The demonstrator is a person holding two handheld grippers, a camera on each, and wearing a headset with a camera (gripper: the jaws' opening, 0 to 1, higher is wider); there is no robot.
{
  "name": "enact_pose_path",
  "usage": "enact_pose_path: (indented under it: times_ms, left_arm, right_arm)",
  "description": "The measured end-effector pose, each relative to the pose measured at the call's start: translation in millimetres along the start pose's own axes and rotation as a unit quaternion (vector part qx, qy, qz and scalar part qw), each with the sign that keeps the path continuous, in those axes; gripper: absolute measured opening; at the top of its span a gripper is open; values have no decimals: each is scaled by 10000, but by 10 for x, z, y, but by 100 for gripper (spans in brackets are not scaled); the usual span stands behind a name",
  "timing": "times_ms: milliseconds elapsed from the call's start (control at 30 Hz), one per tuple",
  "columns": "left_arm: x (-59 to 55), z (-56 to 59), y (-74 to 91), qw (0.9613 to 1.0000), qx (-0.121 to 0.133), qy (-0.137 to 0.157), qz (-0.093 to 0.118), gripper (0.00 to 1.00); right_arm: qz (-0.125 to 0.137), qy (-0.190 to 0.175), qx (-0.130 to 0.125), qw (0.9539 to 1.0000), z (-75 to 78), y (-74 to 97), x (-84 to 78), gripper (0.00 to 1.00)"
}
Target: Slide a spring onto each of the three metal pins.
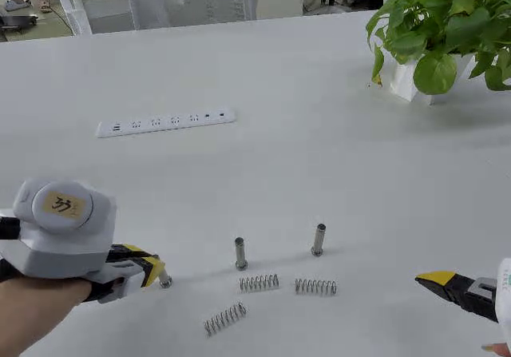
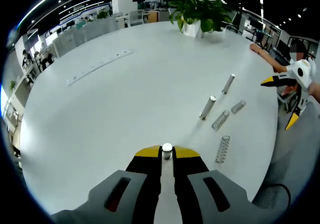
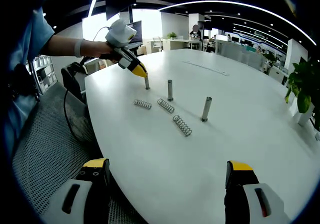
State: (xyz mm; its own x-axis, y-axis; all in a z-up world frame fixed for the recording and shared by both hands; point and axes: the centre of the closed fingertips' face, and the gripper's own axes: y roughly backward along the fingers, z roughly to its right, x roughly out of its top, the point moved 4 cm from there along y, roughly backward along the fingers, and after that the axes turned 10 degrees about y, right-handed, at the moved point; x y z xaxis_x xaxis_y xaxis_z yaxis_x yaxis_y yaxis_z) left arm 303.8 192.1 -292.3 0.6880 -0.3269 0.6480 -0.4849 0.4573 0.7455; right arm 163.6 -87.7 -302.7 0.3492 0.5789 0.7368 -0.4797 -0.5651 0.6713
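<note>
The left gripper (image 1: 152,269) hides most of the first pin (image 2: 166,149), on which its jaws are clamped; only the pin's top and foot show, at the table's (image 1: 335,133) near left. The right gripper (image 3: 167,166), cut off at the head view's lower right edge, has its jaws wide apart and holds nothing. The second pin (image 1: 240,253) and third pin (image 1: 318,239) stand upright and bare between the grippers. Just in front of them lie the left spring (image 1: 225,318), middle spring (image 1: 259,282) and right spring (image 1: 315,287), flat and apart from each other.

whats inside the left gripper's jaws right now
The top of one metal pin, pinched between the left gripper's yellow tips. The jaws cover its shaft here; the head view shows its base on the table.
</note>
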Motion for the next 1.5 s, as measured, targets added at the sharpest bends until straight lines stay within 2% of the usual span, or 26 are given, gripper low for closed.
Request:
enact_pose_path:
  times_ms: [1067,1167,1500]
  left_arm:
    - [-2,9,12,10000,22,-53,73,5]
    - [11,-9,15,9998,70,-106,119,11]
    - [12,-16,16,9998,54,-156,135,20]
  right_arm:
    - [-24,7,22,10000,-11,0,-3,97]
    - [-26,9,27,10000,-11,-3,-4,97]
    - [-19,3,23,10000,-11,-7,-4,97]
